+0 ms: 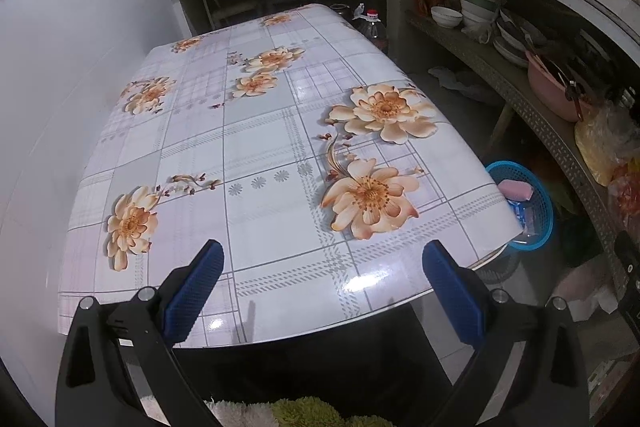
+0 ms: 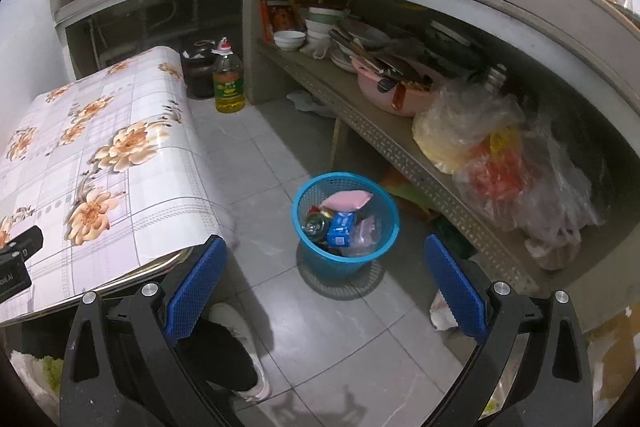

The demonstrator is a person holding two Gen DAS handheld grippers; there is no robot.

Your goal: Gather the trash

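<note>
A blue mesh waste basket (image 2: 316, 259) stands on the tiled floor beside the table. It holds a pink packet (image 2: 347, 199), a blue wrapper (image 2: 340, 225), a can and clear plastic. My right gripper (image 2: 325, 259) is open and empty, hovering above and in front of the basket. My left gripper (image 1: 323, 263) is open and empty over the near edge of the flowered table (image 1: 260, 131). The basket (image 1: 540, 199) with the pink packet (image 1: 516, 189) shows past the table's right edge in the left wrist view. I see no loose trash on the tabletop.
A low shelf (image 2: 384, 135) along the right holds bowls, a pink basin (image 2: 394, 91) and plastic bags (image 2: 500, 163). An oil bottle (image 2: 229, 83) and a dark jar stand on the floor behind the table. A person's shoe (image 2: 244, 343) is below my right gripper.
</note>
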